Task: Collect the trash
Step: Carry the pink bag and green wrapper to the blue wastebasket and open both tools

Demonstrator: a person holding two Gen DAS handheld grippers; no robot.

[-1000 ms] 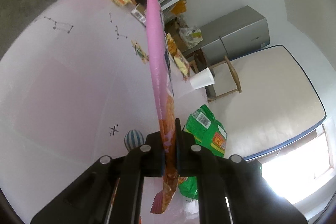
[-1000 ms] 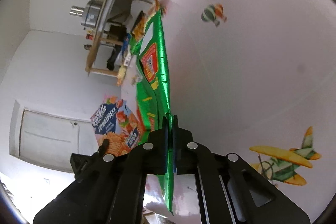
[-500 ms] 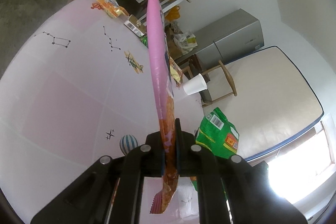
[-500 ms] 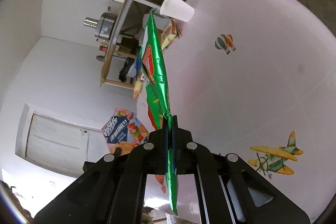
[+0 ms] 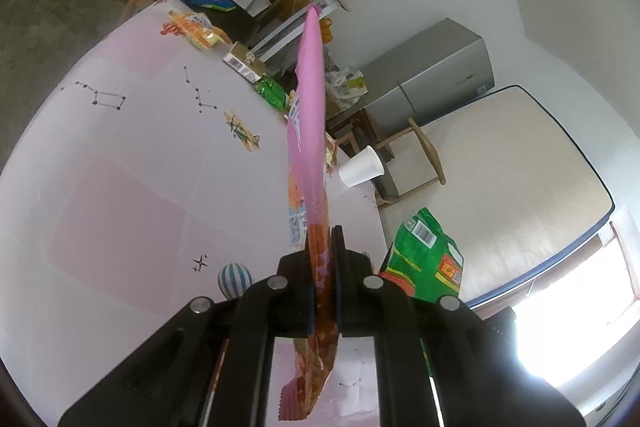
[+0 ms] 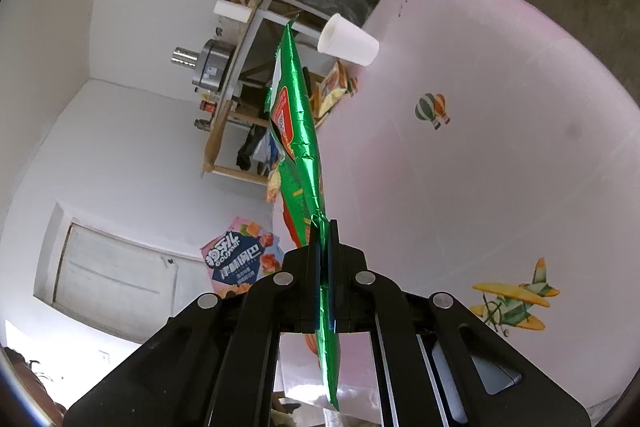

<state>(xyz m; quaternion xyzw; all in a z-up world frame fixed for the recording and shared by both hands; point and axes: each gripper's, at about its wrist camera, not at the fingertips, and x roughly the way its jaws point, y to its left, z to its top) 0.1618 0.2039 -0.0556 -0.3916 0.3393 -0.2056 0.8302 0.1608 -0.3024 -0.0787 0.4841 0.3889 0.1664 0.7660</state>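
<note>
Left wrist view: the left gripper (image 5: 323, 279) is clamped on a pink bag (image 5: 310, 115), seen edge-on and standing up away from the camera, its crimped orange end hanging below the pads. To the right, off the table edge, the green bag (image 5: 426, 259) hangs in the air. On the pink table (image 5: 120, 187) more trash remains: a white cup (image 5: 360, 169) lying on its side at the right edge, an orange packet (image 5: 196, 29) and a small box (image 5: 242, 65) at the far end, and a small green wrapper (image 5: 272, 93) near the box.

Right wrist view: the right gripper (image 6: 323, 279) is closed on the green bag (image 6: 298, 131) by a thin creased edge, with the rest rising ahead of the pads. The pink bag (image 6: 240, 263) shows at lower left, face-on. The cup (image 6: 350, 41) lies at the far table edge, with a yellow packet (image 6: 334, 89) just near of it.

Risk, as I judge it: both holds are on slick film, the green 1 very narrow, so a quick swing could let it slide out. With both grippers full, the 2 bags must be dropped somewhere before the cup can be taken; no bin is visible.
</note>
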